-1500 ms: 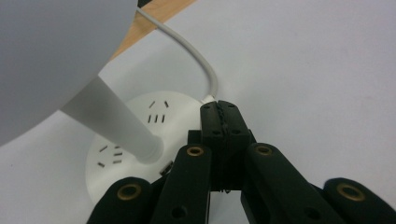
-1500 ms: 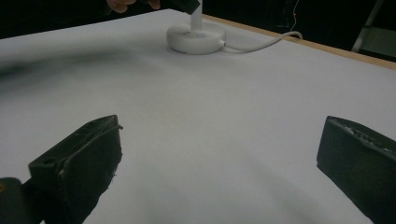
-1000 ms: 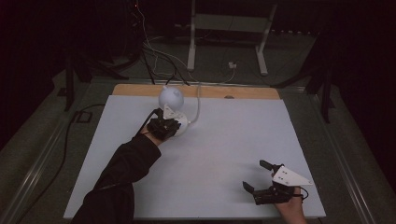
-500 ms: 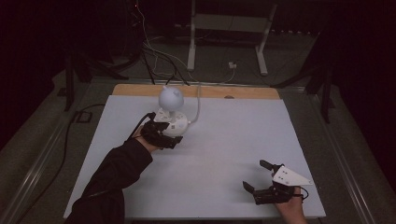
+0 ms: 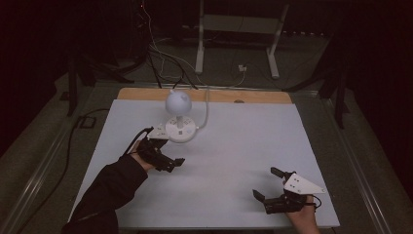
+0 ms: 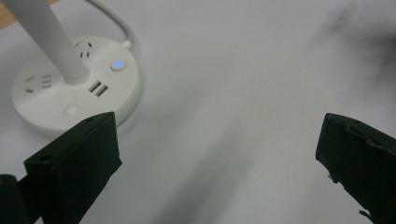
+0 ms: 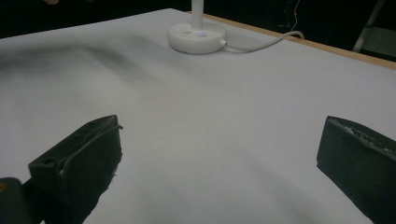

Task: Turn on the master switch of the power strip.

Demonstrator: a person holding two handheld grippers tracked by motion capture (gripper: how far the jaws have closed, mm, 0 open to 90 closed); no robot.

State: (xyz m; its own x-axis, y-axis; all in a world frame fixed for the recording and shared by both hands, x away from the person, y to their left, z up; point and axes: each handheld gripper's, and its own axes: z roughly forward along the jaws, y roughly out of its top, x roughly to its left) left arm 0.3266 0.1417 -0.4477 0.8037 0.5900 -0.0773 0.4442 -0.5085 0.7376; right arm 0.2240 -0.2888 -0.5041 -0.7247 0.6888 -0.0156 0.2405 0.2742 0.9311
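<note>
A: The left gripper [image 5: 168, 158] sits just in front of the white round-based desk lamp with its ball-shaped head [image 5: 179, 117]. Its jaws have just been opening and now stand wide, with nothing between them. So the lamp is let go, and a small blue light [image 6: 118, 64] glows on its base.

B: And the right gripper [image 5: 272, 187]?

A: Spread open too, empty, resting near the front right corner of the white table top [image 5: 243, 146], well apart from the lamp.

B: What could go wrong?

A: I'd say the thin stem [image 6: 49, 37] is the risk. A careless swing of the left gripper could knock it and tip the lamp, or snag the white cord [image 5: 207, 109] that runs off the back.

B: Room to move?

A: Plenty. The middle and right of the top are bare. The wooden back edge [image 5: 253, 96] lies close behind the lamp, so pushing it that way is unwise.
</note>
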